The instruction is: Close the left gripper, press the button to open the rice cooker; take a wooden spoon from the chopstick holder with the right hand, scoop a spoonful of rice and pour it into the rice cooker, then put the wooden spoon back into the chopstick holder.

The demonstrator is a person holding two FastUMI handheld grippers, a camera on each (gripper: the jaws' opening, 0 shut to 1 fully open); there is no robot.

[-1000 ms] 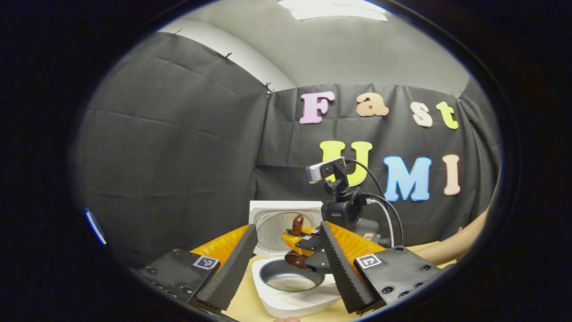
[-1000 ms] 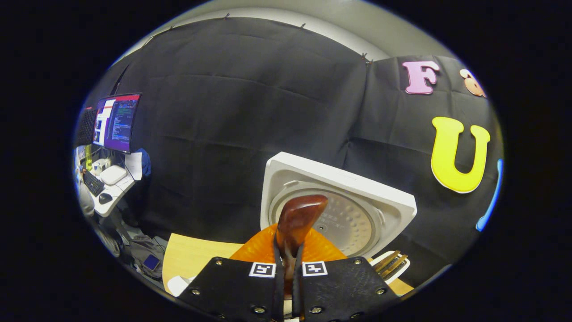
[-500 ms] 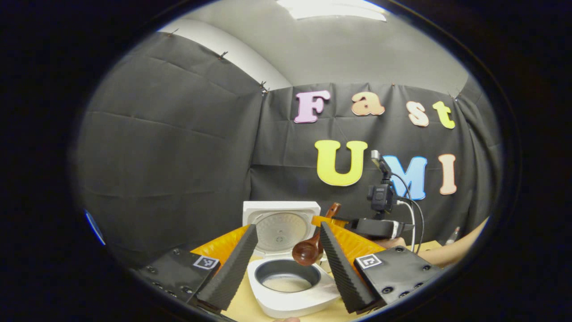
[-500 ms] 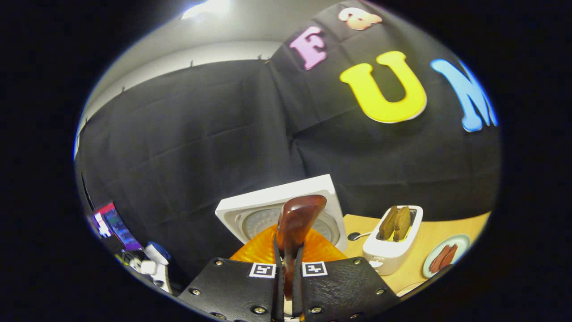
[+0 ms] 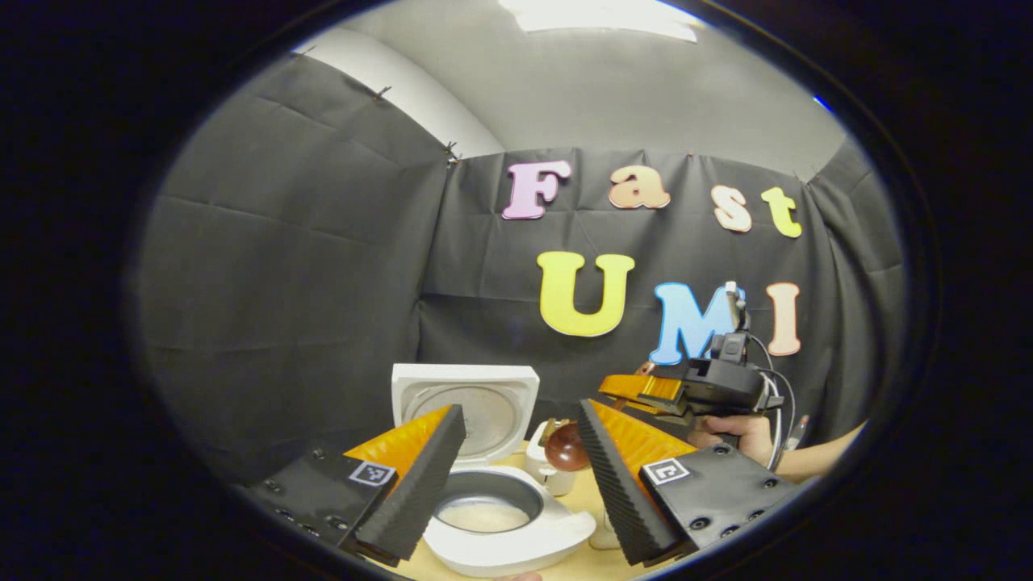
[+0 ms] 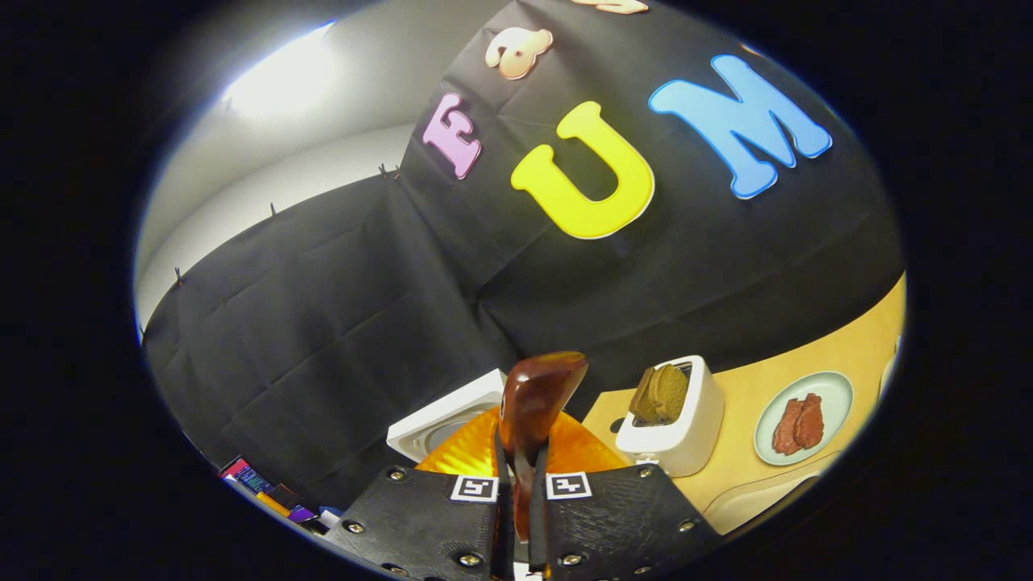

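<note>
The right gripper (image 6: 516,524) is clamped on the handle of the wooden spoon (image 6: 534,397), whose bowl (image 5: 566,453) hangs just above the white chopstick holder (image 5: 550,478) beside the rice cooker (image 5: 508,539). The cooker sits on the desk (image 6: 799,359) with its lid (image 5: 466,403) up and rice in the pot. The left gripper (image 5: 516,468) hovers near it, fingers spread wide, gripping nothing

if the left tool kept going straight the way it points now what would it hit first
Probably the open rice cooker: its pot sits straight ahead between the left tool's spread fingers, the raised lid behind it. Depth is unclear.
</note>
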